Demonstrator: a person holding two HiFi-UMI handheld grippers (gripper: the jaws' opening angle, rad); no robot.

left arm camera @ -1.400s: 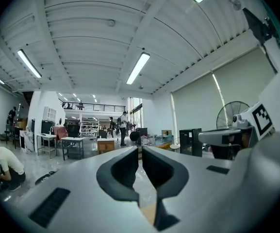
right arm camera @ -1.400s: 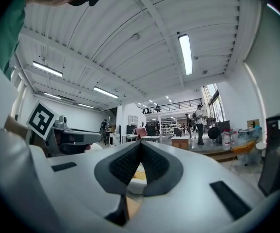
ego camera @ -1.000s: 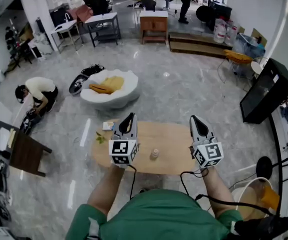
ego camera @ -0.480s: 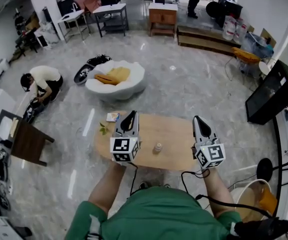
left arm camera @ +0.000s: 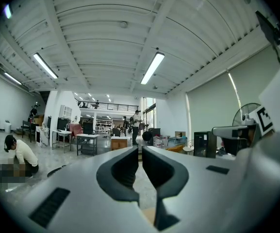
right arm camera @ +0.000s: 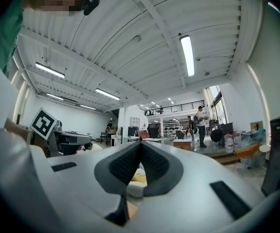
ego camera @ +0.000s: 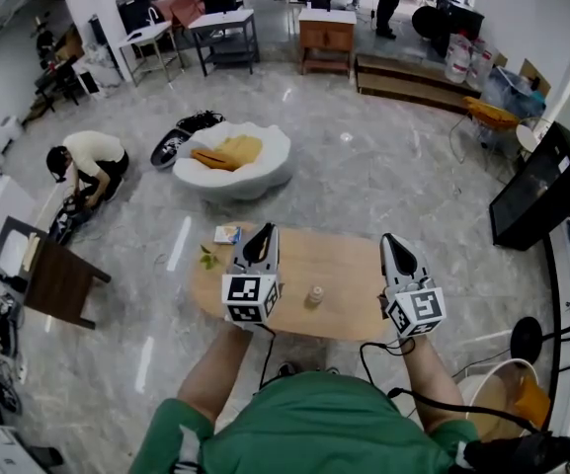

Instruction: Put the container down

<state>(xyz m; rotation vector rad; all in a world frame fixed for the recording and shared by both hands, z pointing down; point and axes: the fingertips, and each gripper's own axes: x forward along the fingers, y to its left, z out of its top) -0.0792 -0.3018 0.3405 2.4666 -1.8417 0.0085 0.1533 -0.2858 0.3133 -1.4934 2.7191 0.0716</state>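
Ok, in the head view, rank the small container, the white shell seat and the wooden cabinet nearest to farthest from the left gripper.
From the left gripper:
1. small container, on the table, just to its right.
2. white shell seat, beyond the table's far edge.
3. wooden cabinet, at the far end.

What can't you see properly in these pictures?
- Container: head view, too small to tell its lid or contents.
- Table: nearly hidden behind the left gripper and right gripper in their own views.
- Small flat item by the table's far left edge: head view, too small to identify.
- Crouching person: left gripper view, partly under a mosaic patch.
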